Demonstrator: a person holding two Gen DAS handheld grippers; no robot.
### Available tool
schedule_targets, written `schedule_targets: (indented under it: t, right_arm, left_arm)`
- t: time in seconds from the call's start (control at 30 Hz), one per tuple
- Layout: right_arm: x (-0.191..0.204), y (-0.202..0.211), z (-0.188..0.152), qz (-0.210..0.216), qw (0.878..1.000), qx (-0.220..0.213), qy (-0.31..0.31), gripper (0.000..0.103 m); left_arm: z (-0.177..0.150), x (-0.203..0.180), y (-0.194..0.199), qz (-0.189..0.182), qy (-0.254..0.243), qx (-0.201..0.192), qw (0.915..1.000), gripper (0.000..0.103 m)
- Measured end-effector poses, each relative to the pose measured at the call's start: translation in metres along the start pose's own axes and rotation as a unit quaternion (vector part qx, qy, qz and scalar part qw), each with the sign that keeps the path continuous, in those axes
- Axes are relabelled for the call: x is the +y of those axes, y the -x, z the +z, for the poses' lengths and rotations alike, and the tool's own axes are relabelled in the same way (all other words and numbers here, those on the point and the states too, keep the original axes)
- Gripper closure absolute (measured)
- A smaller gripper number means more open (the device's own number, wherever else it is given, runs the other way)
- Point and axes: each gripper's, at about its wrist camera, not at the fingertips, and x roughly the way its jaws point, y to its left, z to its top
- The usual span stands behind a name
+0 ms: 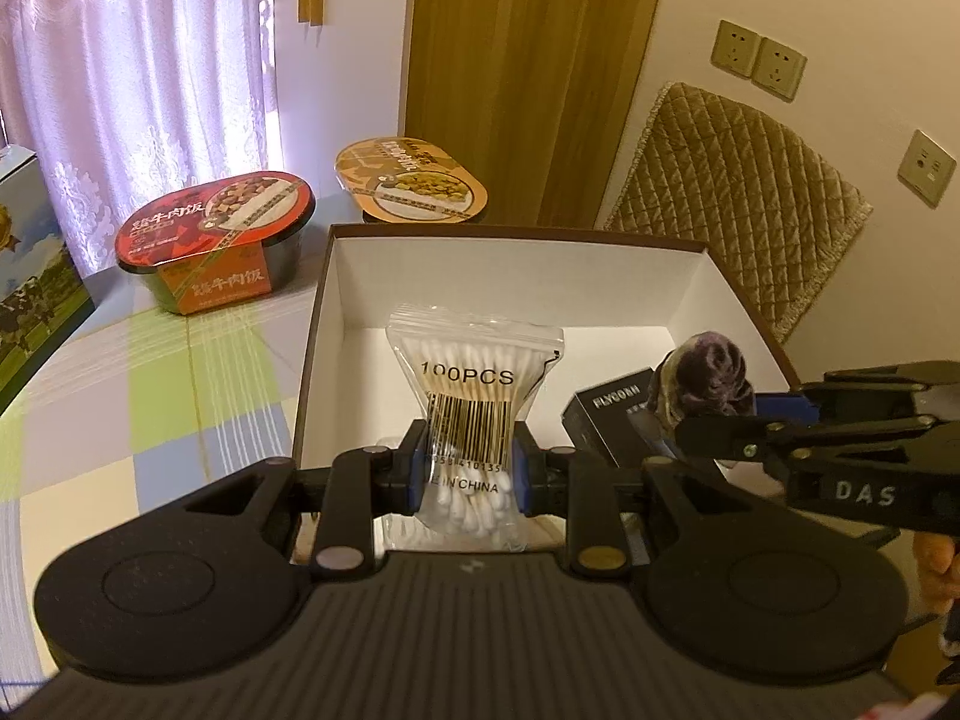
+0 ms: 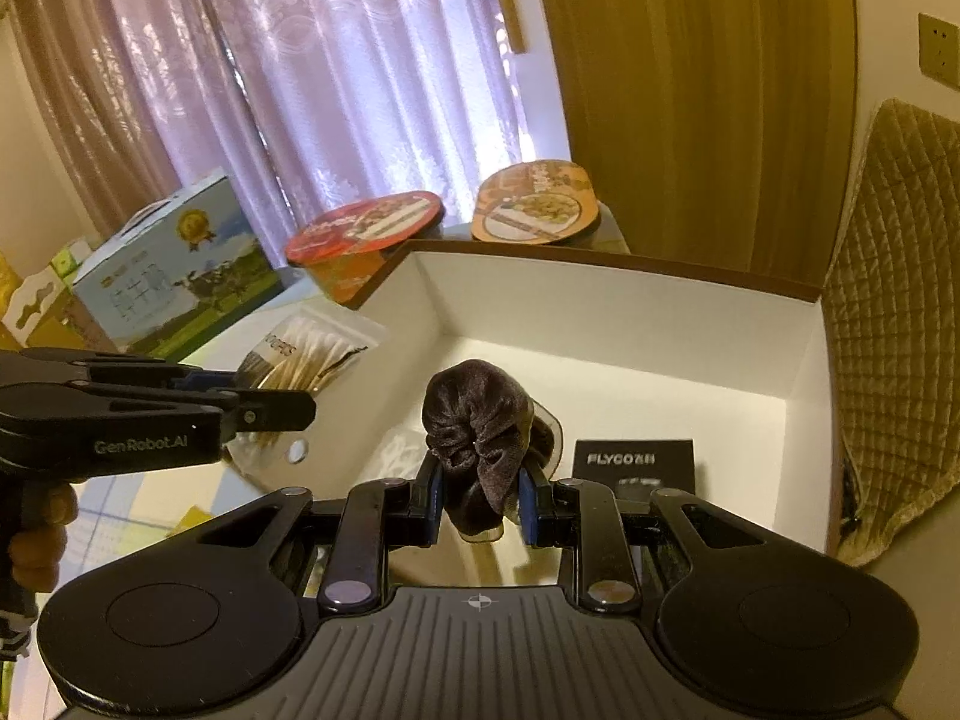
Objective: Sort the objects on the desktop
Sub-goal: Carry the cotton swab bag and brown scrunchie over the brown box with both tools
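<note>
My left gripper (image 1: 469, 468) is shut on a clear bag of cotton swabs (image 1: 474, 396) marked 100PCS, held over the near edge of the open white box (image 1: 510, 276). My right gripper (image 2: 482, 495) is shut on a dark purple velvet scrunchie (image 2: 477, 426), held above the same box (image 2: 630, 324). A black FLYCO box (image 2: 633, 462) lies inside on the box floor; it also shows in the left wrist view (image 1: 612, 420). The right gripper with the scrunchie (image 1: 711, 375) shows at the right of the left wrist view. The swab bag (image 2: 300, 360) shows in the right wrist view.
A red instant rice bowl (image 1: 219, 240) and an orange one (image 1: 411, 189) stand behind the box on the checked tablecloth (image 1: 150, 408). A milk carton box (image 2: 162, 276) stands at the left. A quilted cushion (image 1: 738, 198) leans on the wall at the right.
</note>
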Motion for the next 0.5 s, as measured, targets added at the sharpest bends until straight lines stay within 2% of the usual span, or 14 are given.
schedule_targets:
  t: [0.33, 0.5]
  right_arm:
    - [-0.027, -0.049, 0.026, -0.009, 0.999, 0.02, -0.027, 0.081]
    - [-0.04, -0.069, 0.033, -0.024, 0.999, 0.035, -0.029, 0.081]
  left_arm:
    - [0.029, 0.015, -0.059, -0.009, 0.021, 0.032, 0.9992, 0.08]
    - [0.039, 0.014, -0.089, 0.002, 0.015, 0.048, 0.9987, 0.08]
